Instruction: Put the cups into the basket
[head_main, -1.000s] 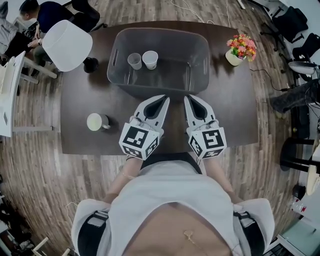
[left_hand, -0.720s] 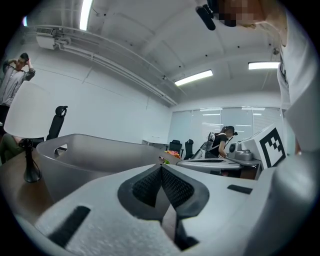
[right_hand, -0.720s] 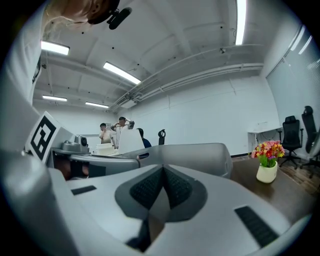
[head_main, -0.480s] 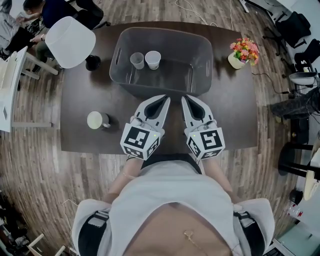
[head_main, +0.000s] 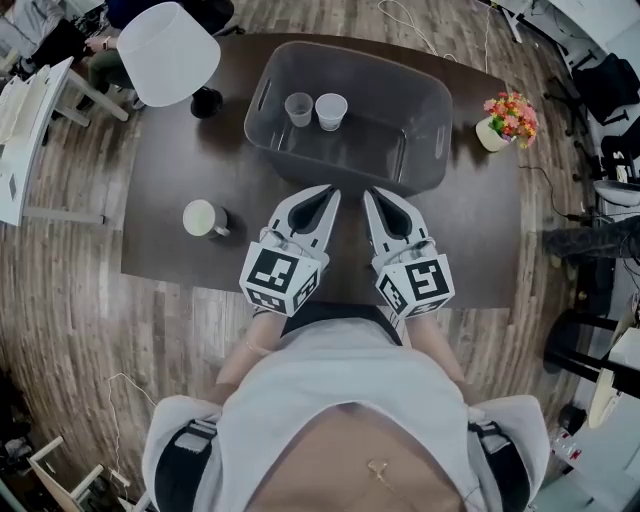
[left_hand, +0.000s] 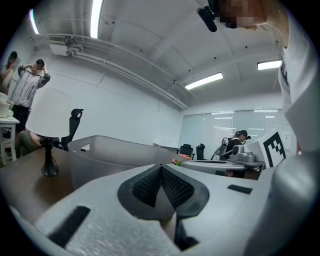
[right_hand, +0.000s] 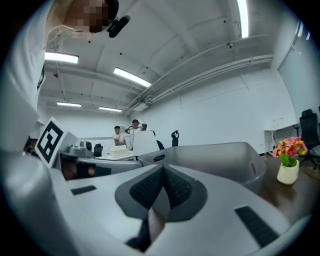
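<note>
Two cups (head_main: 298, 108) (head_main: 331, 111) stand inside the grey basket (head_main: 425, 150), a mug (head_main: 203, 218) waits on the counter (head_main: 180, 150) left of it, and the left hand-held gripper (head_main: 328, 191) and right hand-held gripper (head_main: 371, 193) hover just before it, closed and empty, seemingly between pickups.
</note>
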